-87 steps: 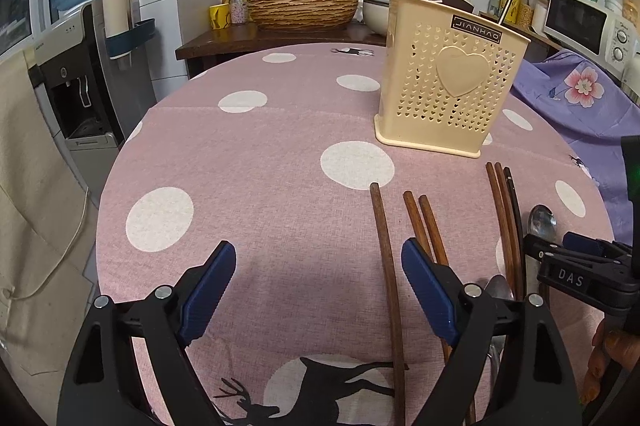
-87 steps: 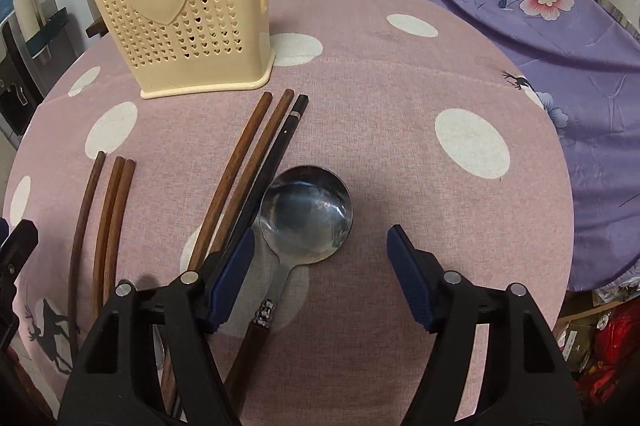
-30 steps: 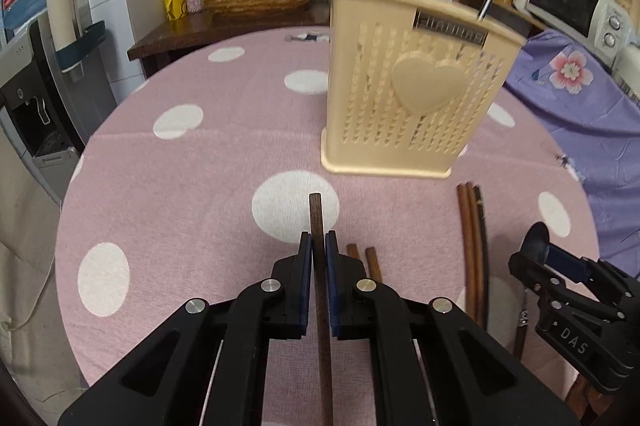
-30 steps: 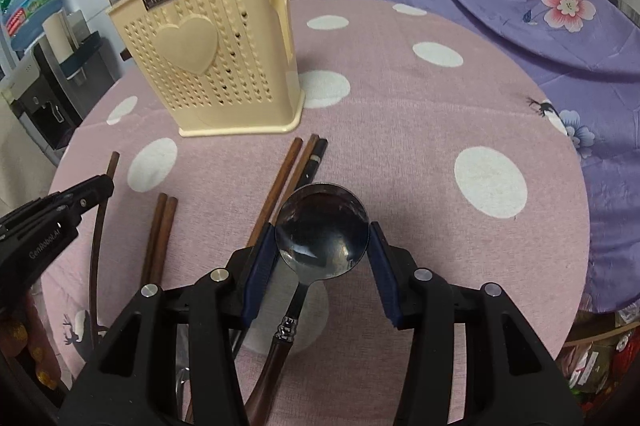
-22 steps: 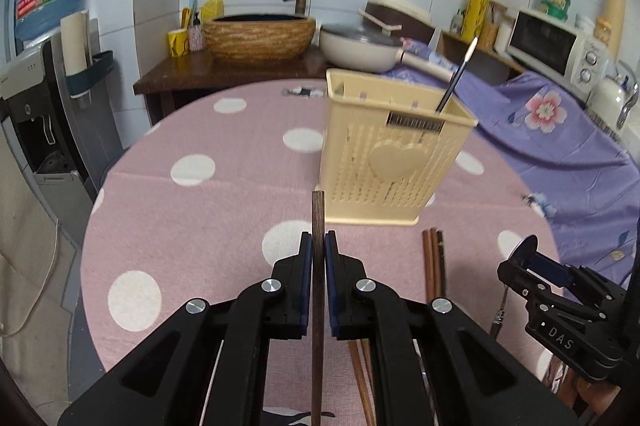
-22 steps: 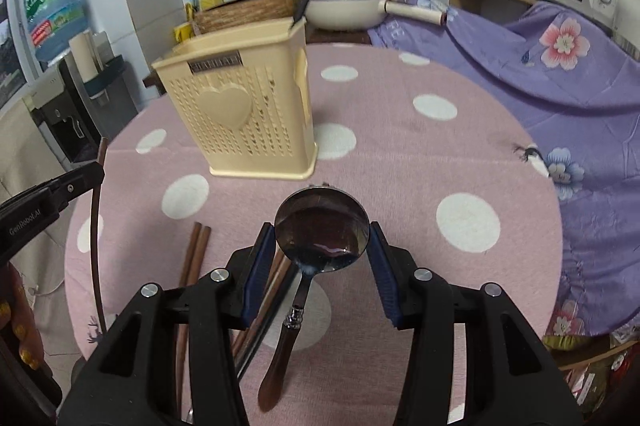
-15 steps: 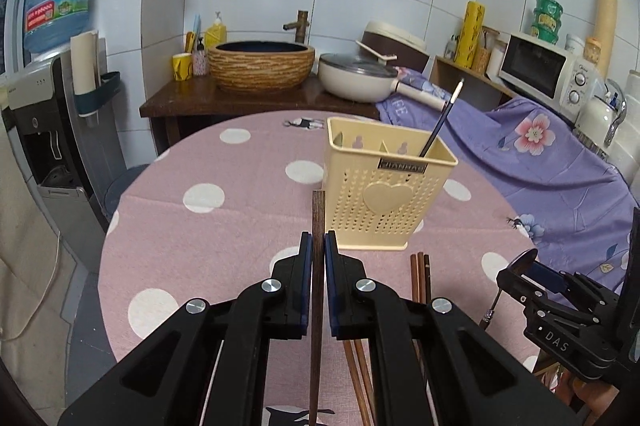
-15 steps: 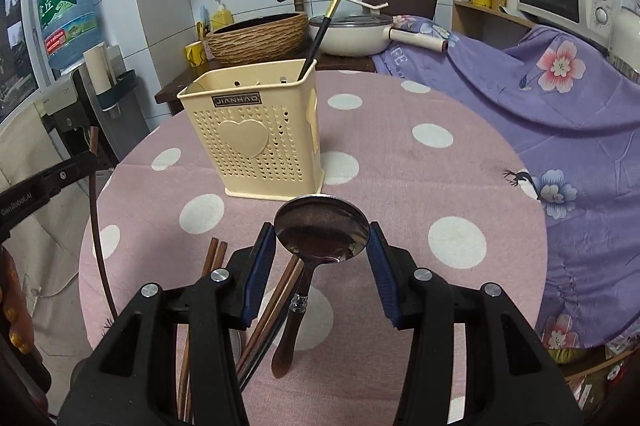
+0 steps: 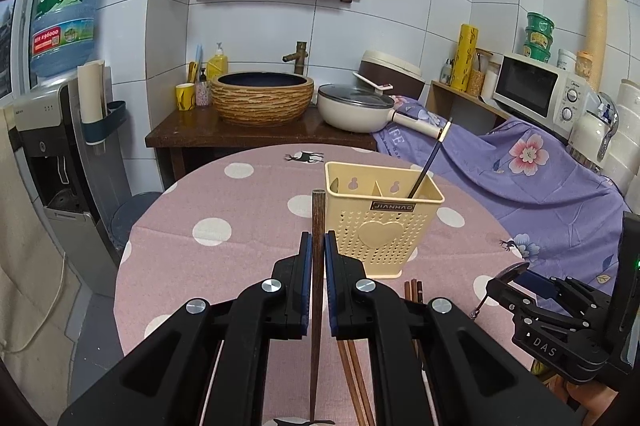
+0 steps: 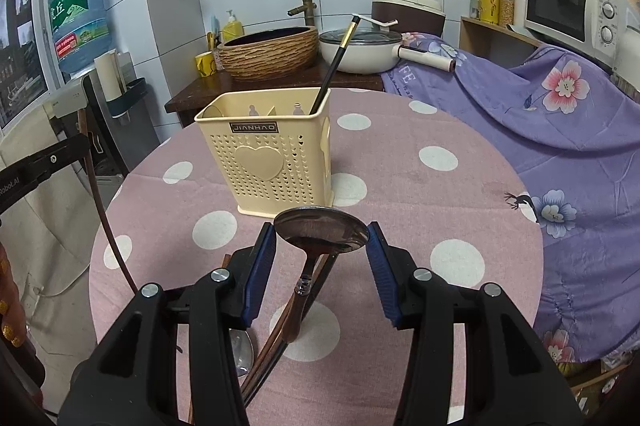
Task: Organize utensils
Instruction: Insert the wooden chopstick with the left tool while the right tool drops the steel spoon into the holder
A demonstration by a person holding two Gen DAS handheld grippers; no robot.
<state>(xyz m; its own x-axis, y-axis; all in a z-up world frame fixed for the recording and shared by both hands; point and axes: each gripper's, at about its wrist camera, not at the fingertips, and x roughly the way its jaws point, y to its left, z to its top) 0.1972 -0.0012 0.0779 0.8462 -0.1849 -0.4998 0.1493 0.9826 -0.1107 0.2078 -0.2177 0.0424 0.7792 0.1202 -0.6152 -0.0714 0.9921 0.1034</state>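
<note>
Left black gripper with blue pads (image 9: 319, 268) clamped tight on one long dark-brown wooden chopstick (image 9: 317, 274), raised clear of the pink white-dotted tablecloth (image 9: 224, 210), blunt end up and forward, thin tip trailing down between the handles. Right black gripper with blue pads (image 10: 321, 258) pinching a polished steel ladle-spoon with a wooden handle (image 10: 320, 234) by the rim of its bowl, handle dangling toward the table. Straight ahead of both, the cream perforated plastic utensil caddy with a raised heart (image 9: 382, 216), standing upright on the cloth, open top split into compartments, already housing one black chopstick with a pale gilt end (image 9: 430, 158) leaning in the right-hand cell as seen from the left wrist. Key relation: caddy mouth slightly right of the held chopstick's top end, long axis of the stick roughly vertical, so likely only a short carry forward and right, then a drop in (left gripper judged nearer; spoon lower and further back). More brown chopsticks (image 9: 352, 366) lying on the cloth below. Legible writing: "JIANHAO" on the caddy plate, "DAS" on the right gripper body, "Robot.AI" partly readable on the left.
</note>
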